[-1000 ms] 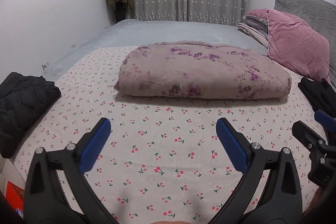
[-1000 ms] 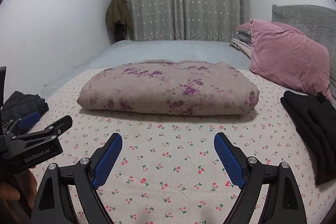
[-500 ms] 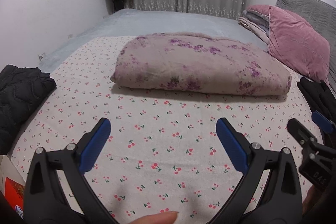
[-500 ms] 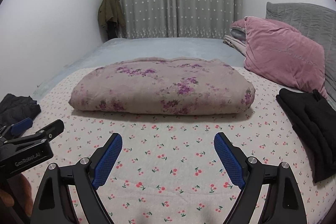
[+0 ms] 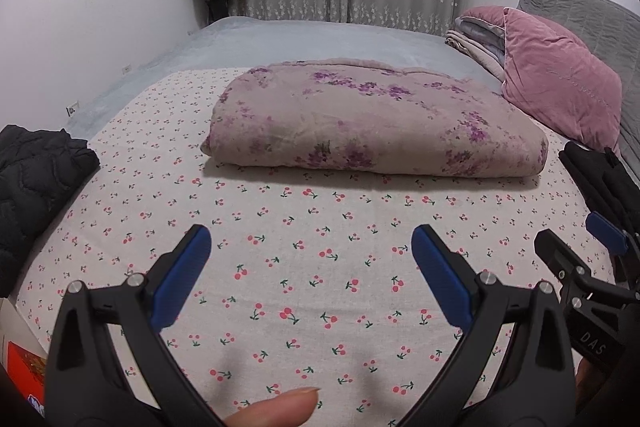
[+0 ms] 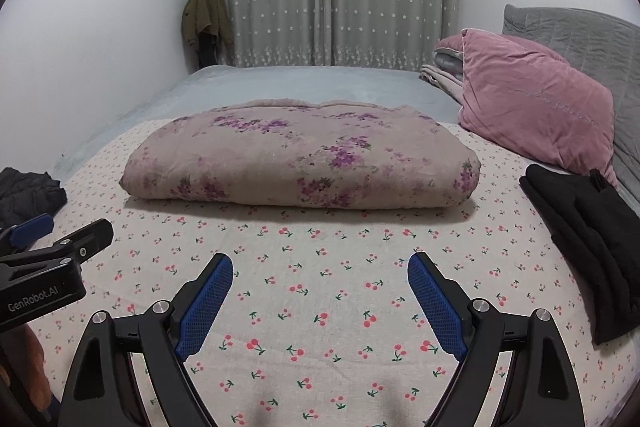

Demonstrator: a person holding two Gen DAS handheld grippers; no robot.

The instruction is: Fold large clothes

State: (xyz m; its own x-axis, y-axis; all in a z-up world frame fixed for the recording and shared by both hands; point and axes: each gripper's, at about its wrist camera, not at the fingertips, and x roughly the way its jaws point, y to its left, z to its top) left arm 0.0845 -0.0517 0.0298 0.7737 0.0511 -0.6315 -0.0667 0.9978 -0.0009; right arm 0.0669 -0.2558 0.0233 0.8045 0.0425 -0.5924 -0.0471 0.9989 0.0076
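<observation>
2 grippers hover empty over a cherry-print sheet (image 5: 304, 227): the left gripper (image 5: 310, 251) and right gripper (image 6: 320, 279) both with jaws spread wide. Ahead, well apart from both, lies a floral quilt (image 6: 300, 163), already folded. Judged between steps, the next move calls for reaching a black garment (image 6: 584, 239) at the right.

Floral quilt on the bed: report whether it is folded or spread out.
Folded. The floral quilt lies as a thick, compact rectangular bundle with rounded doubled edges on the cherry-print sheet.
</observation>
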